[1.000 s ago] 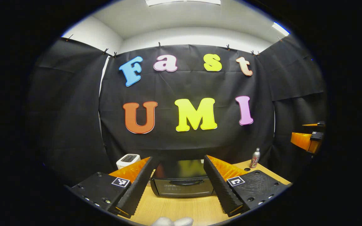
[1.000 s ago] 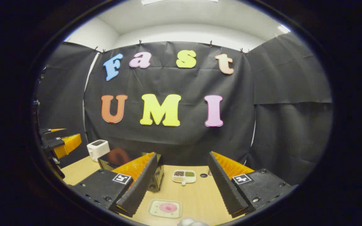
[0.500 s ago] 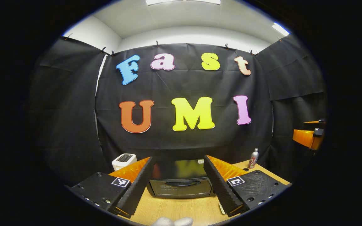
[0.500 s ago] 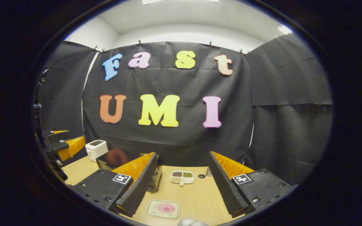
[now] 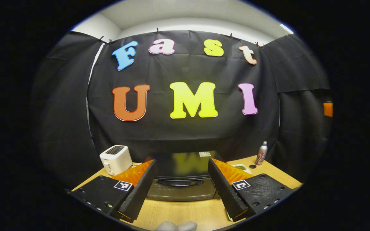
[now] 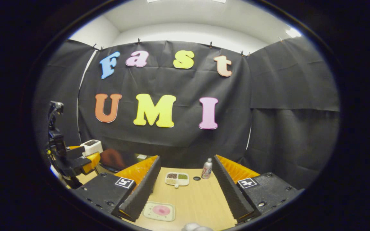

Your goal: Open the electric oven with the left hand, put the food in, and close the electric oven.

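The left gripper [image 5: 181,186] has its fingers spread wide with nothing between them, hovering above the wooden surface [image 5: 185,215] just in front of the oven [image 5: 181,179]. The oven sits shut, its curved door handle [image 5: 180,183] framed between the two fingers. A small white sticker on the oven's top is too small to read. Left of the oven stands a white toaster [image 5: 116,159]; any lettering on it is too small to read. Right of the oven and further back stands a metal can [image 5: 261,153] with an unreadable red label.

The right gripper [image 6: 185,189] is also spread and empty. Right of the oven [image 6: 120,159], a plate with pink food [image 6: 159,211] lies on the surface near this gripper, and a divided tray [image 6: 177,178] lies beyond, beside the can [image 6: 207,168].
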`<state>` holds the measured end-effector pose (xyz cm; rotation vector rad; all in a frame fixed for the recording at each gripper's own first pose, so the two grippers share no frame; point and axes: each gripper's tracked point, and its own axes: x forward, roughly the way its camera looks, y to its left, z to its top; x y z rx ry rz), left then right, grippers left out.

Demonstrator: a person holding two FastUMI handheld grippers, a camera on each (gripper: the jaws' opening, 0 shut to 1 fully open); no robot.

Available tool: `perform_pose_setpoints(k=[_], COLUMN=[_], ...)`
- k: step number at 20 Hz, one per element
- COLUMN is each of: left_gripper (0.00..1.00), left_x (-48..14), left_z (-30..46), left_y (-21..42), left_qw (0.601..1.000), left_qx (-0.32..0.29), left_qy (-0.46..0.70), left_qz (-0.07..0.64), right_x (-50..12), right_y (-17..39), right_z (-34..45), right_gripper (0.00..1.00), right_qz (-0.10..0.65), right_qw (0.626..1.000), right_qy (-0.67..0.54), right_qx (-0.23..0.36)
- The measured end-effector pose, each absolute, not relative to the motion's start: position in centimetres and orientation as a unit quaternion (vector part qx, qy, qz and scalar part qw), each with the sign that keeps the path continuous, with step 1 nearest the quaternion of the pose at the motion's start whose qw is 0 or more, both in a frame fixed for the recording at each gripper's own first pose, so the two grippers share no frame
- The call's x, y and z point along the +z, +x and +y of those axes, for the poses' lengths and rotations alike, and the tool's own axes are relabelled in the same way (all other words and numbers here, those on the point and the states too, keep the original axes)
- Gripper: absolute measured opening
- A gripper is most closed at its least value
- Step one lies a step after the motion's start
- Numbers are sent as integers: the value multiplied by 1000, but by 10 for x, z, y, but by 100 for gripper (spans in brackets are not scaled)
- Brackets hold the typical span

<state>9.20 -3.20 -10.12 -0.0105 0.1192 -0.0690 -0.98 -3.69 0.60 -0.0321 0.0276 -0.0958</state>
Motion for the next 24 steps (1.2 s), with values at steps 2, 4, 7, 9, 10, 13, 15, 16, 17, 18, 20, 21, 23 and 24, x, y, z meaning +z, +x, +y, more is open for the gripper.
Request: perform_pose_setpoints(k=[2, 4, 7, 9, 10, 13, 15, 16, 17, 18, 20, 21, 23, 24], left_gripper=[96, 97, 97, 97, 96, 97, 95, 96, 95, 96, 96, 96, 96, 96], left_x=[-125, -147, -171, -188, -196, -202, -206, -208, -210, -208, -210, -211, -213, -213], left_z=[-35, -33, -34, -33, -31, -30, -32, -31, -32, -32, -31, -31, -31, -31], left_y=[108, 125, 150, 161, 165, 171, 170, 172, 169, 166, 160, 155, 145, 138], left_qw=[997, 995, 994, 992, 990, 989, 988, 987, 987, 987, 986, 986, 986, 986], left_qx=[-35, -31, -30, -27, -20, -21, -23, -23, -22, -23, -23, -24, -26, -27], left_qy=[-2, 7, 10, 5, 7, -3, -2, -1, -4, -4, -5, -3, -1, 0], left_qz=[72, 89, 109, 127, 138, 143, 153, 157, 161, 162, 164, 165, 164, 166], right_x=[5, 2, 1, -1, -2, -3, -5, -8, -10, -13, -17, -17, -21, -23], right_y=[-13, -15, -16, -16, -16, -16, -15, -15, -15, -15, -15, -15, -17, -17], right_z=[-44, -50, -56, -57, -57, -57, -58, -56, -55, -54, -51, -50, -47, -47], right_gripper=[100, 100, 100, 100, 100, 100, 100, 100, 100, 100, 100, 100, 100, 100], right_qz=[20, 27, 36, 40, 42, 43, 45, 46, 47, 49, 51, 53, 55, 55], right_qw=[998, 997, 996, 996, 996, 996, 996, 996, 996, 996, 996, 996, 996, 996], right_qy=[-18, -26, -34, -31, -28, -25, -23, -21, -20, -21, -18, -17, -17, -16], right_qx=[-57, -67, -76, -78, -79, -80, -80, -78, -76, -75, -70, -68, -63, -61])
